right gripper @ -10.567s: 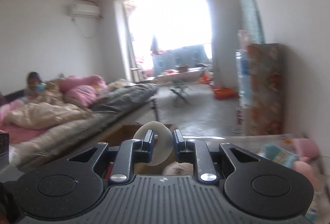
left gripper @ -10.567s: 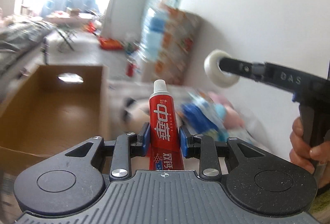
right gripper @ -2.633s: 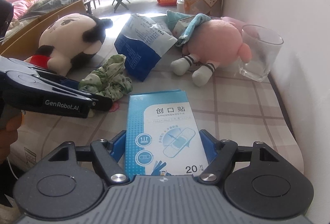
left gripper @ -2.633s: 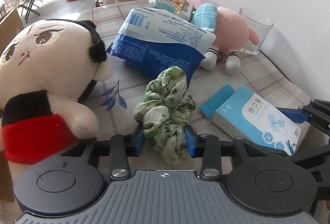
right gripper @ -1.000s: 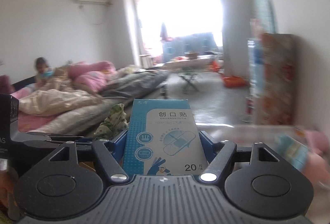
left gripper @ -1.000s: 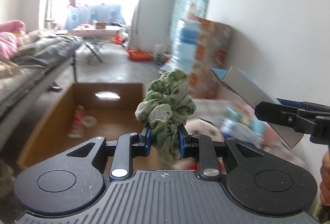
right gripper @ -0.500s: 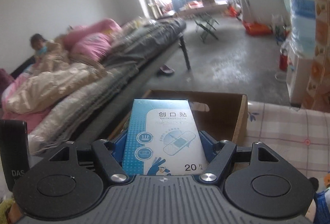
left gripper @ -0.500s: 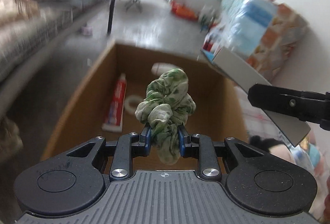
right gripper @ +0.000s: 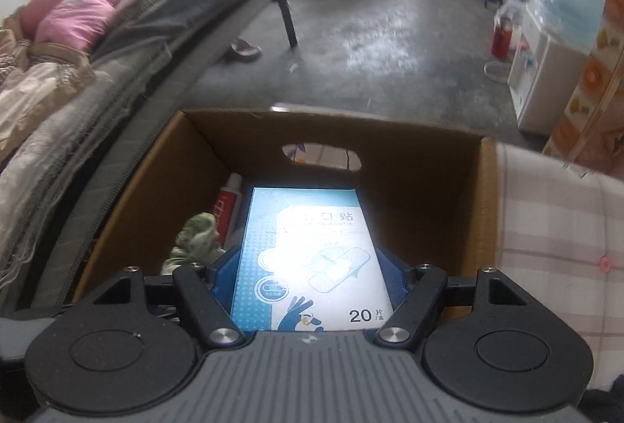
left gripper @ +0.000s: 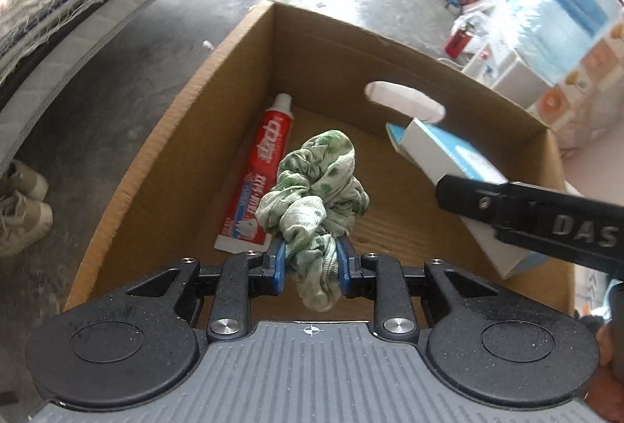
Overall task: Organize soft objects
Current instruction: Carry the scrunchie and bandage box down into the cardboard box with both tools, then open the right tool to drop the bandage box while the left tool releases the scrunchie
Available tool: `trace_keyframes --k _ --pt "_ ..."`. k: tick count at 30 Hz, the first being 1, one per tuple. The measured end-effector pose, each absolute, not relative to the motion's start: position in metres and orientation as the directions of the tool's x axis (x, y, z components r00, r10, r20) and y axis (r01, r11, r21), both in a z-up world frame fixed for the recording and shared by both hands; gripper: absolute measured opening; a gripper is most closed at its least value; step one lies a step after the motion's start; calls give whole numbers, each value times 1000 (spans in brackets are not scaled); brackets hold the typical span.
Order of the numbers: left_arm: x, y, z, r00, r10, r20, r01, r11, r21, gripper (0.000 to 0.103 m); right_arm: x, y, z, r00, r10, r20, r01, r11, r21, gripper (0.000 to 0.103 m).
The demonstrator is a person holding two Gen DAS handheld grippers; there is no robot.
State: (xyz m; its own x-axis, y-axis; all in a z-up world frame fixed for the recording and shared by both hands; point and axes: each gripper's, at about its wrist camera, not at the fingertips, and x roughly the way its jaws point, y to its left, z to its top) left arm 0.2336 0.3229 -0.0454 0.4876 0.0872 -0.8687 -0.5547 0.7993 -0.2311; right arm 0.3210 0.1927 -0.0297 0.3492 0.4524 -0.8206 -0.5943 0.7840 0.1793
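Over the open cardboard box point(left gripper: 167, 134) both hands have swung across from the table and tipped downward within the last second, so each load now hangs above the box floor rather than the room beyond. The left gripper point(left gripper: 310, 259) stays pinched narrow on the green scrunchie point(left gripper: 316, 189), above and just right of the toothpaste tube point(left gripper: 261, 181) lying inside. The right gripper point(right gripper: 308, 278) is clamped wide on the blue plaster box point(right gripper: 312, 259), glare hiding its print. Both items look ready to drop; a roll of tape probably lies hidden beneath
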Motion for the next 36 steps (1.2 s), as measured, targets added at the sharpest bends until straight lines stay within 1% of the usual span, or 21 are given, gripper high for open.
trace_keyframes --k 10,16,20,22,28,32,36 --pt "230 330 -47 452 139 -881 -593 785 -181 24 336 220 -66 295 382 -876 -563 810 163 76" --pt "229 334 -52 443 135 -886 -595 784 -178 24 335 226 -82 270 335 -903 -567 813 133 76" --pt "227 335 -53 444 134 -886 -597 782 -181 24 335 223 -82 252 349 -902 -568 808 154 76" --pt "227 333 -53 448 132 -884 -595 782 -184 24 335 220 -79 250 381 -890 -571 800 182 79" --pt "222 326 -43 475 125 -871 -585 784 -206 25 327 203 -54 259 462 -848 -583 775 244 80" --pt "216 314 -33 494 116 -862 -570 792 -219 25 314 168 -27 259 566 -783 -602 728 327 80" --pt "211 299 -21 515 105 -851 -549 803 -233 25 290 115 1 277 655 -703 -634 674 379 80"
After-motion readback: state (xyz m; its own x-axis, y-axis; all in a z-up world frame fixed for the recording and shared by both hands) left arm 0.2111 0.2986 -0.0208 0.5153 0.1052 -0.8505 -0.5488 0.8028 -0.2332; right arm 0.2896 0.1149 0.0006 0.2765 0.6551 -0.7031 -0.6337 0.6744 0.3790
